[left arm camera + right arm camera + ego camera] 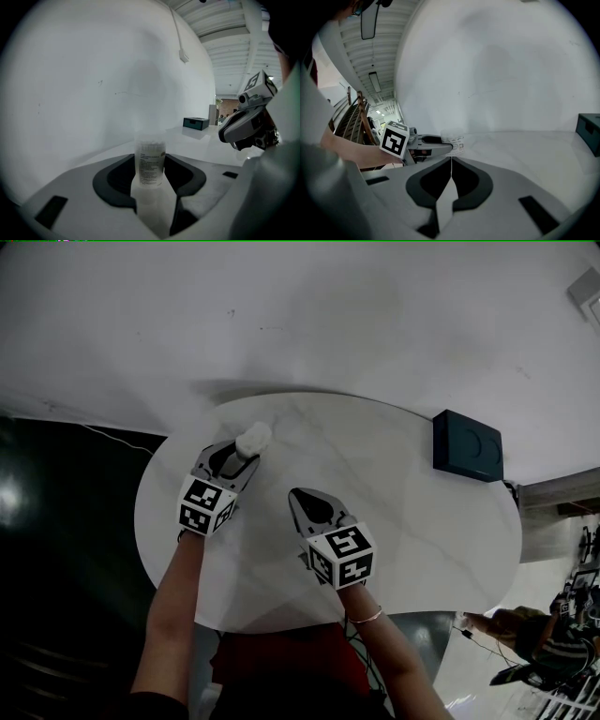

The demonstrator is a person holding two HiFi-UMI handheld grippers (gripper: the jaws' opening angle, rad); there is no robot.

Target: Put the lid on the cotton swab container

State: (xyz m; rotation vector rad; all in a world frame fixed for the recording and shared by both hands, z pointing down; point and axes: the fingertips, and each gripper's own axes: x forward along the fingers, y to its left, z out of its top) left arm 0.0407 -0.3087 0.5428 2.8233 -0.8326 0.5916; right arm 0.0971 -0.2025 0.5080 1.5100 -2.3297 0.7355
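Note:
A translucent cotton swab container [150,161] with a printed label stands upright between the jaws of my left gripper [151,190], which is shut on it. In the head view the container [253,438] is at the tip of the left gripper [244,452], over the left part of the white table [394,521]. Its top looks whitish; I cannot make out a separate lid. My right gripper [293,494] hovers to the right of the container, apart from it. Its jaws [451,160] are shut with nothing between them. From the right gripper view the container [453,142] shows just ahead.
A dark teal box [467,444] lies at the table's far right edge, also seen as the box [196,123] in the left gripper view. A white wall rises behind the table. A person's hand [487,622] shows beyond the table's lower right.

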